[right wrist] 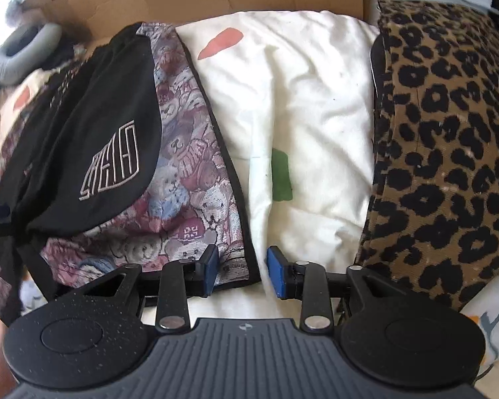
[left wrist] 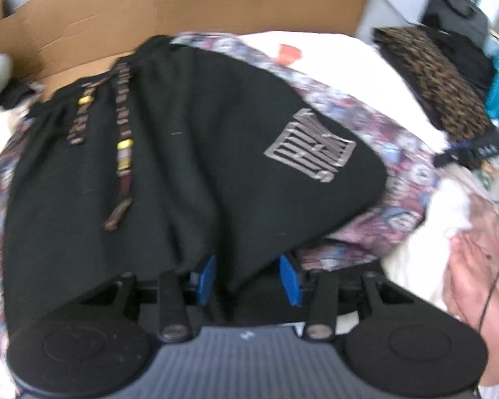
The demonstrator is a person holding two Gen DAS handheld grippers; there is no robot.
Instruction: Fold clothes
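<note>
Folding the black garment [left wrist: 189, 153], the left claw [left wrist: 248, 274] seemingly pinches its bunched edge; the right claw [right wrist: 243, 271], open, needs a grip.

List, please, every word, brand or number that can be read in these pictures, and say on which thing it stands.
Grey outlined logo on the black garment: block letters, turned sideways, not readable with certainty.
Lettering on the drawstrings of the black garment: too blurred to read.
Small label at the hem of the bear-print fabric: too small to read.

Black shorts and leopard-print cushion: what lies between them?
In the right wrist view, between the black shorts and leopard-print cushion: the teddy-bear-print fabric, then white bedding.
</note>
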